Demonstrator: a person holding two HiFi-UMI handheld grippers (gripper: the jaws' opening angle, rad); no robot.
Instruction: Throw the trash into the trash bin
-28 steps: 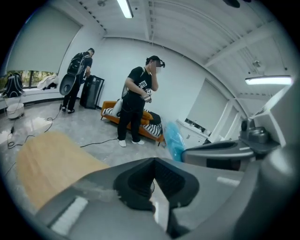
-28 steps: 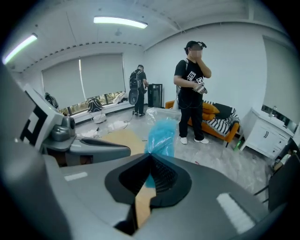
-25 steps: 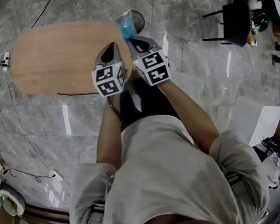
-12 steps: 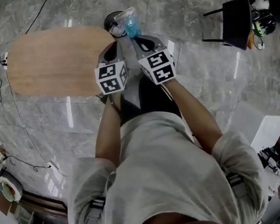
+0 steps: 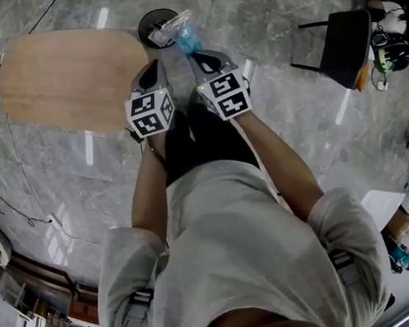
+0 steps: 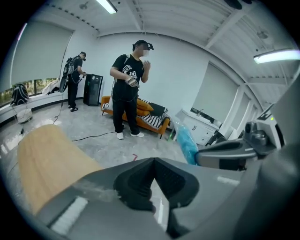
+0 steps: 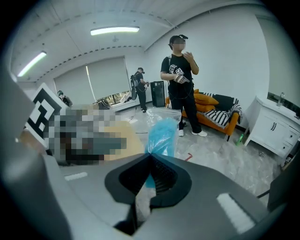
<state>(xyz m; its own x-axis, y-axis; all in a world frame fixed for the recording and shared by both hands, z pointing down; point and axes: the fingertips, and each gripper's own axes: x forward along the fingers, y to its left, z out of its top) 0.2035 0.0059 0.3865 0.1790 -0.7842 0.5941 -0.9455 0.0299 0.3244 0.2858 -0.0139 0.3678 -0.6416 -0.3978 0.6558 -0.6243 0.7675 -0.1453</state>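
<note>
1. Right gripper [image 5: 199, 56] was seen closed tight on the trash bag [image 5: 184, 34]. This was a clear bag with something blue inside. Its neck was pinched between the jaws, and the rest stuck out past the tips.
2. Left gripper [image 5: 150, 72] was held just beside it. Its jaws were closed together and nothing was held in them.
3. The trash bag was held up in the air. From the head view, its far end seemed to hang over the right side of the trash bin [image 5: 147, 24]. The bin stood on the floor [image 5: 280, 113], near the end of the wooden counter [image 5: 68, 76].
4. The carrying step was judged to be almost done. The drop had not been made yet.
5. For the next move, the bag would need to be brought a little more over the middle of the bin's mouth. Then the jaws would need to be opened so the bag could fall in. The bag looked light and floppy, so it might get caught on the rim.
6. One second earlier, the bin was seen to the right of the bag and mostly hidden behind it. Now it was seen to the left of the bag, and more of it was shown. The counter had also slid toward the upper left of the head view. The bag was kept in the same grip the whole time.
</note>
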